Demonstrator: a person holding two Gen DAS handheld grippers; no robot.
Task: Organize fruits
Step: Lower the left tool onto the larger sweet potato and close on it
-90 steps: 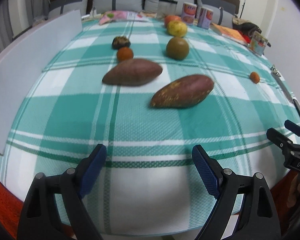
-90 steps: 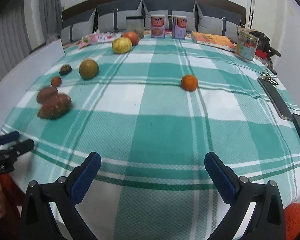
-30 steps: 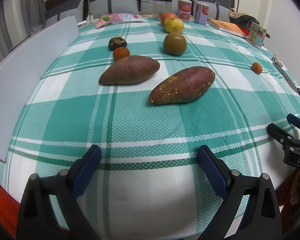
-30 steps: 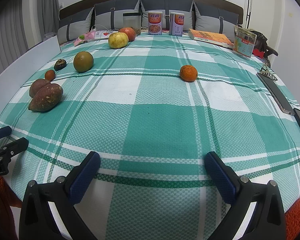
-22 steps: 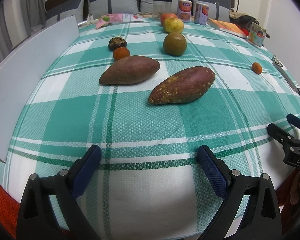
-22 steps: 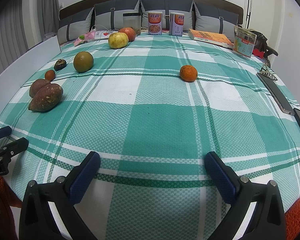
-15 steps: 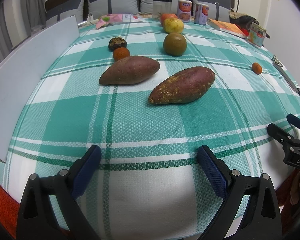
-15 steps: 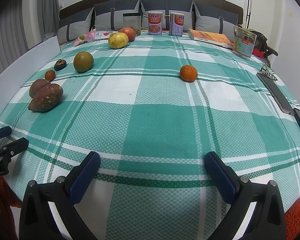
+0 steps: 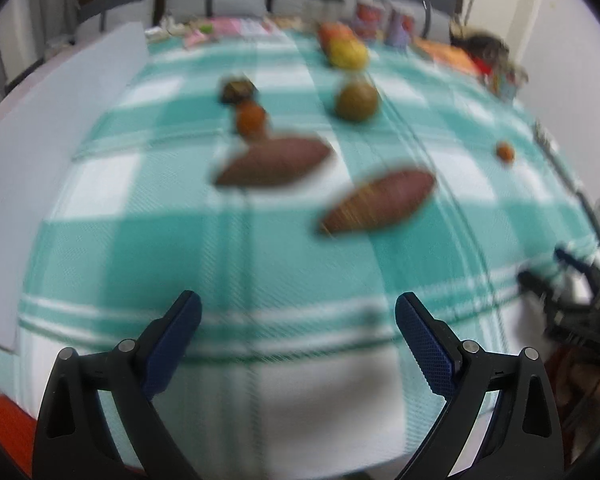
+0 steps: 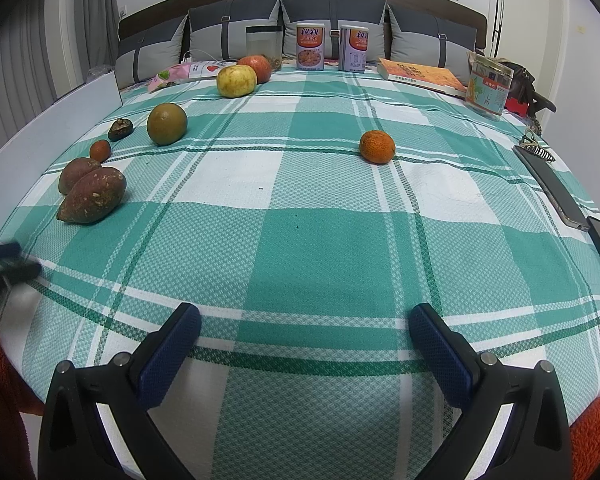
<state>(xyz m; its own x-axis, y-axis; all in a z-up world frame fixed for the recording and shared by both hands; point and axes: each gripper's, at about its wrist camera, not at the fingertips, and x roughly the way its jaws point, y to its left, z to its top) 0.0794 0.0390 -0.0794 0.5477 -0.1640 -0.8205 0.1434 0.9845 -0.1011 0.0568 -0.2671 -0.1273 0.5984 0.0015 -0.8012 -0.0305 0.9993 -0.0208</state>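
Left wrist view (blurred): left gripper (image 9: 296,320) was spread wide and empty over the near edge of the checked tablecloth (image 9: 260,248). Two sweet potatoes (image 9: 378,201) lay side by side toward the cloth's left part, probably grouped already. Right wrist view: right gripper (image 10: 304,330) was also wide apart, holding nothing, at the near edge. A lone orange (image 10: 376,146) sat toward the far right, well apart from the other fruit, likely next to be sorted.

Left gripper (image 9: 298,316): jaws spread wide, nothing between the blue pads, held low and pointing forward; its view is motion-blurred. Right gripper (image 10: 305,328): jaws equally wide, empty, level. Both apparently clear of any contact.
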